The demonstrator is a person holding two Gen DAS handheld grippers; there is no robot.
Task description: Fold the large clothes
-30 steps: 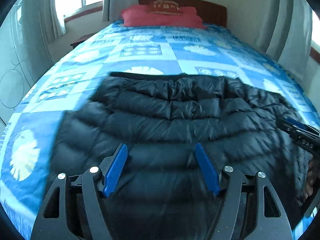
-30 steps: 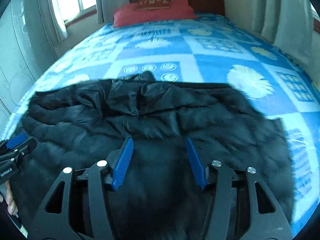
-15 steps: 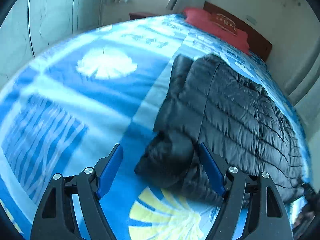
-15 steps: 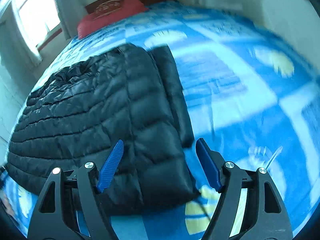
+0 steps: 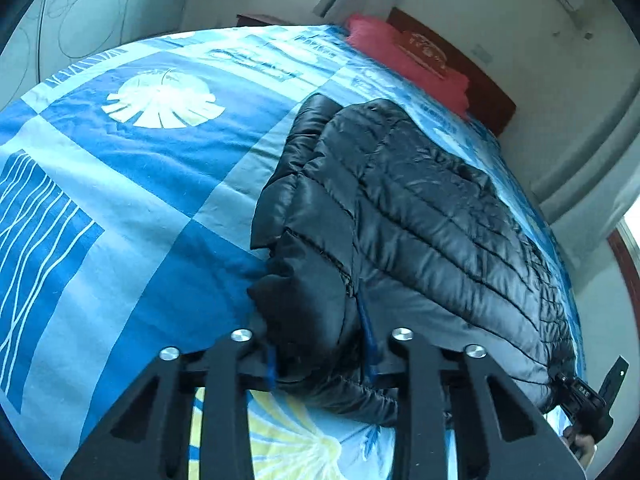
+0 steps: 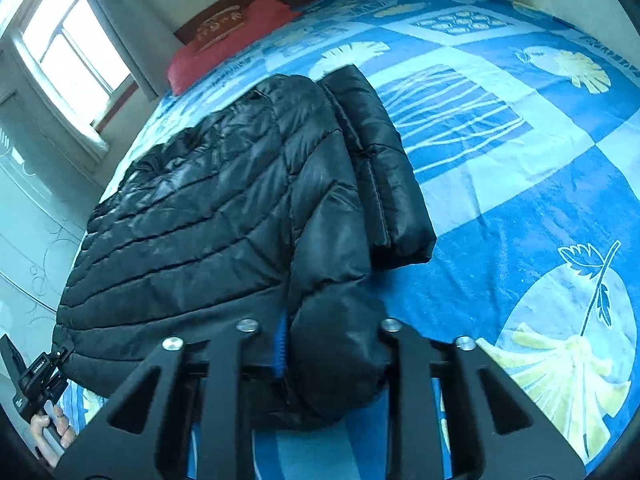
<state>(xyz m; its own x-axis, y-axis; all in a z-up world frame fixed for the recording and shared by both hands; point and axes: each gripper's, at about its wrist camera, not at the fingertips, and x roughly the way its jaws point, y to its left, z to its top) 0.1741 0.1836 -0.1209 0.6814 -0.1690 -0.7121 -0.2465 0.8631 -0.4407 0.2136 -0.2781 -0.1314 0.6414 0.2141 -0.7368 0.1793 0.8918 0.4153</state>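
One black quilted down jacket (image 5: 420,216), glossy and puffy, lying across the near part of the bed, hem end toward the person, collar end toward the headboard

Condition: both sleeves appear turned in along the side edges, giving a roughly rectangular block; the near corners are bunched and raised into the grippers

Left gripper (image 5: 320,356): blue-padded fingers closed in on the near left corner of the jacket, fabric bulging between them; clenched on cloth

Right gripper (image 6: 332,344): likewise clamped on the near right corner (image 6: 332,352), with a thick wad of padding between the fingers; one blue pad visible, the other hidden by cloth

Progress, as a judgement: lengthwise tucking of the sleeves looks done; the crosswise fold, carrying the gripped hem up toward the collar, is not yet made, and the garment remains at full length. Smoothing and any second fold remain

Support: blue patchwork bedspread with pale leaf and stripe panels (image 5: 132,184), jacket resting directly on it

Surroundings: red pillow (image 6: 224,36) at a dark wooden headboard (image 5: 484,88), well apart from the jacket; curtained window (image 6: 68,56) to one side
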